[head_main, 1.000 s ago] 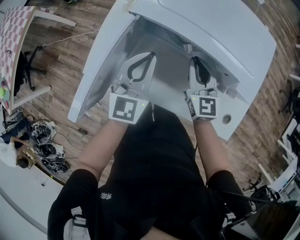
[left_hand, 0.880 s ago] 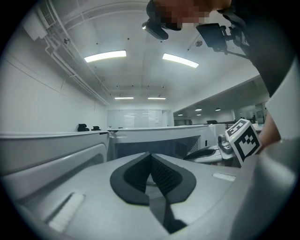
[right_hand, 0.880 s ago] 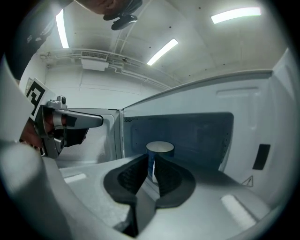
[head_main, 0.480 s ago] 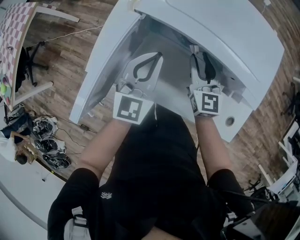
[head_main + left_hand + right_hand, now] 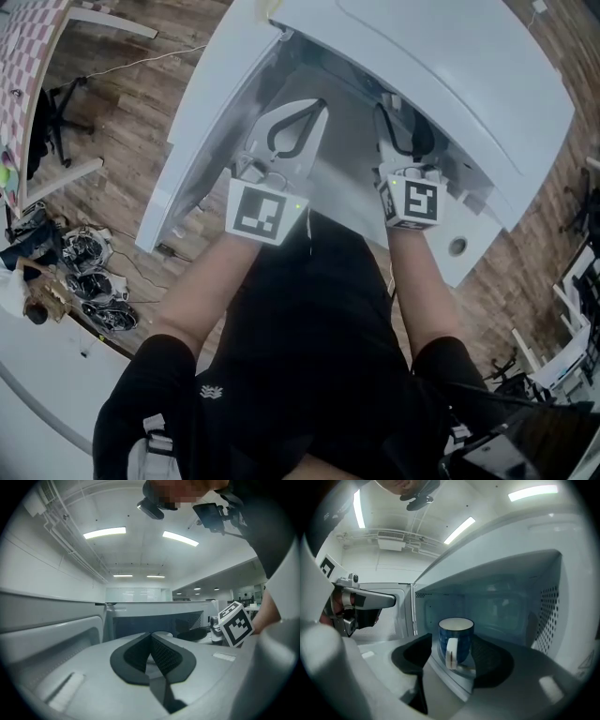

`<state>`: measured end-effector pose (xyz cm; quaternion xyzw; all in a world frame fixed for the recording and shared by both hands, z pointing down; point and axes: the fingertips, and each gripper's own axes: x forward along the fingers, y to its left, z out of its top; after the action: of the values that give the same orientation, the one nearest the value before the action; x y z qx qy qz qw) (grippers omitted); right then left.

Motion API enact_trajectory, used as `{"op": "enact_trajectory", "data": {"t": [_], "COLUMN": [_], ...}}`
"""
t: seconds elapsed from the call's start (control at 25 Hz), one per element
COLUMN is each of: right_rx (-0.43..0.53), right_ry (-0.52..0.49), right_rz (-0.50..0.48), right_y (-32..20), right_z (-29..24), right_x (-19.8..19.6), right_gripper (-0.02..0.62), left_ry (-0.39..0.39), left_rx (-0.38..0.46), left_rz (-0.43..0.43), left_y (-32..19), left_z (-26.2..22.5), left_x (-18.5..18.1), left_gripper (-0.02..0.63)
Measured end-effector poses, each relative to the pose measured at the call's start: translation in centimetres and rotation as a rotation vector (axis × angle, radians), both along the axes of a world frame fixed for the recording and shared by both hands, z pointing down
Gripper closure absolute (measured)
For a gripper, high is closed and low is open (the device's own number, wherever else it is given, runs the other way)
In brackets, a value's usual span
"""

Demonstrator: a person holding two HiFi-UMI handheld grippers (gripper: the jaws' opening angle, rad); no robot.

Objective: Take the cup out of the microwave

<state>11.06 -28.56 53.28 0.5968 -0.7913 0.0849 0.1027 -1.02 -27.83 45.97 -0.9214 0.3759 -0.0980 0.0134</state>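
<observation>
A blue cup with a white handle facing me stands on the glass plate inside the white microwave. The microwave's door is swung open to the left. My right gripper reaches into the cavity mouth and its jaws are opening. The cup shows between the dark pads, which do not press on it. In the head view the right gripper hides the cup. My left gripper hangs level in front of the opening near the door, shut with nothing in it.
The microwave's perforated right wall lies close to the right jaw. On the wooden floor at the left are a chair, a checkered table and a pile of cables.
The right gripper's jaws have spread apart and it has edged a little deeper toward the cavity. The left gripper has stayed where it was, shut.
</observation>
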Motion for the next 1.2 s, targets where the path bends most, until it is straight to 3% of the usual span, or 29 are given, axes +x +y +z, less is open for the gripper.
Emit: {"op": "enact_trajectory", "data": {"t": [0.56, 1.2], "right_rx": [-0.024, 0.000], "right_ry": [-0.031, -0.042], "right_rz": [-0.015, 0.002], "right_y": [-3.0, -5.5], "right_z": [1.7, 2.8], "right_x": [-0.6, -1.0], "right_gripper": [0.261, 0.212], "left_ry": [0.005, -0.009], "left_rx": [-0.003, -0.022], "left_rz": [-0.007, 0.004], "left_y": [-2.1, -3.3], "left_z": [0.8, 1.9], "left_x": [0.3, 0.3], "left_gripper": [0.603, 0.603]}}
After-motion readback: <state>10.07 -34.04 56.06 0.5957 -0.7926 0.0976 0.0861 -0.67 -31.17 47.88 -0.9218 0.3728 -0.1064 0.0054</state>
